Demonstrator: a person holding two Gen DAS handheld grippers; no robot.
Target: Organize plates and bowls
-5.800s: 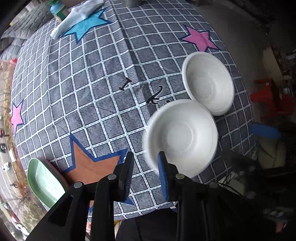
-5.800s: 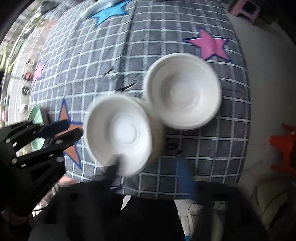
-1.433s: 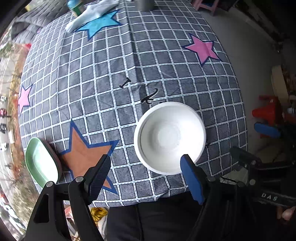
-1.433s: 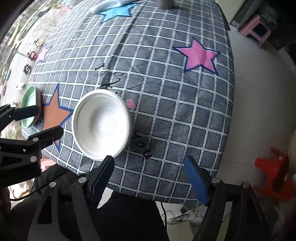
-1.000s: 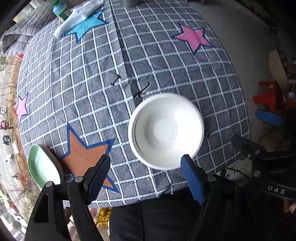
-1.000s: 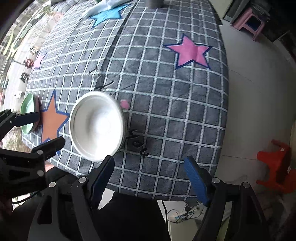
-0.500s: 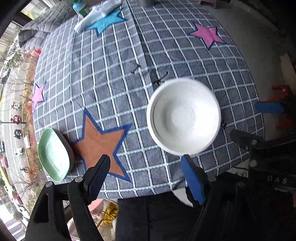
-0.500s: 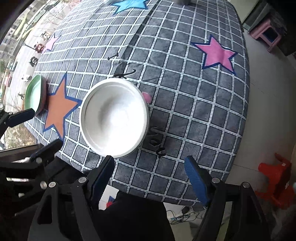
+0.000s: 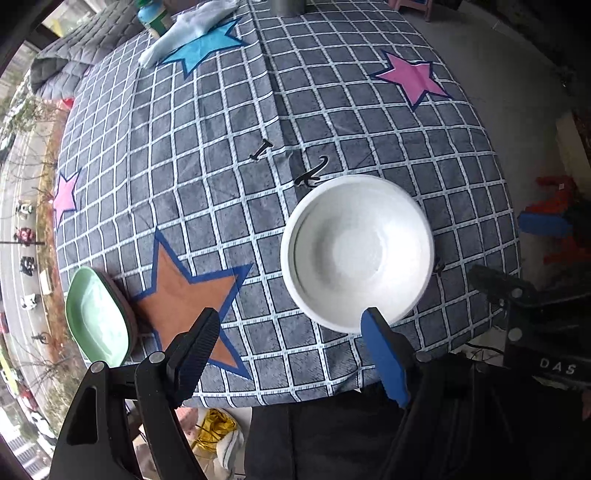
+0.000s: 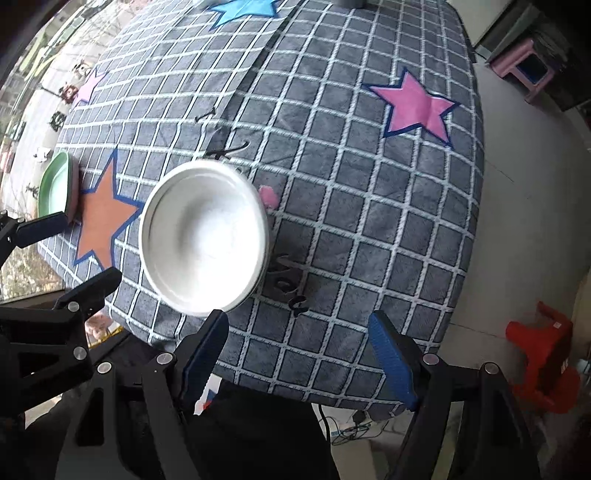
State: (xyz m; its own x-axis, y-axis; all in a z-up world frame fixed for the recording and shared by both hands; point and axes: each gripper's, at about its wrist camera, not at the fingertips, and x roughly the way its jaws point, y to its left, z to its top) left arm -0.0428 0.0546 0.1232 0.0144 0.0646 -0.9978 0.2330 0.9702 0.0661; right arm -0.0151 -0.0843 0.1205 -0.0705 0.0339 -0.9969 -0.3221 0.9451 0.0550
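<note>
A stack of white bowls (image 9: 356, 251) sits near the front edge of the table, nested one in another; it also shows in the right wrist view (image 10: 204, 240). A green plate (image 9: 96, 315) lies on a darker plate at the front left edge, also seen in the right wrist view (image 10: 54, 184). My left gripper (image 9: 291, 341) is open and empty, held above the front edge just in front of the bowls. My right gripper (image 10: 299, 343) is open and empty, to the right of the bowls.
The table wears a grey checked cloth (image 9: 221, 147) with stars. A white cloth (image 9: 184, 33), a green bottle (image 9: 153, 14) and a grey cup (image 9: 286, 5) stand at the far edge. A red stool (image 10: 543, 354) stands on the floor to the right.
Earlier my left gripper held one white bowl beside a second bowl; now the bowls are nested and both grippers are open. In the last second only the views shifted slightly.
</note>
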